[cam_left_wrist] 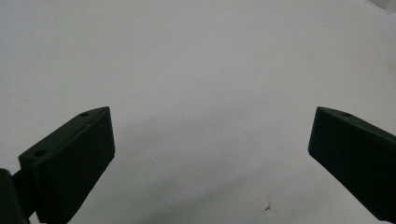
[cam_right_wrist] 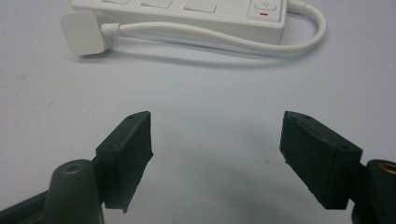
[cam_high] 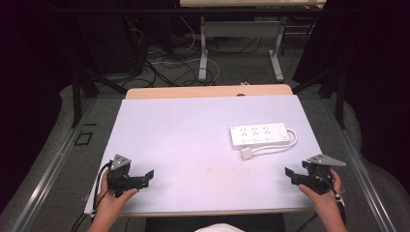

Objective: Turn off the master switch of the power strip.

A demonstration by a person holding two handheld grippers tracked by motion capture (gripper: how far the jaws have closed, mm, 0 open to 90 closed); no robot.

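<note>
A white power strip (cam_high: 259,134) lies on the pale table (cam_high: 193,145) at the right of middle, its short white cable (cam_high: 283,146) looping back to a flat white plug (cam_high: 247,153). In the right gripper view the power strip (cam_right_wrist: 196,11) and plug (cam_right_wrist: 83,32) lie just beyond the jaws. My right gripper (cam_high: 290,175) rests open near the table's front right corner, nothing between its jaws. My left gripper (cam_high: 147,176) sits open near the front left, held by a hand, over bare table (cam_left_wrist: 201,84).
The table's front edge runs just under both hands. Beyond the far edge are a second desk's legs (cam_high: 203,53) and tangled cables on the floor (cam_high: 164,67). Dark curtains flank both sides.
</note>
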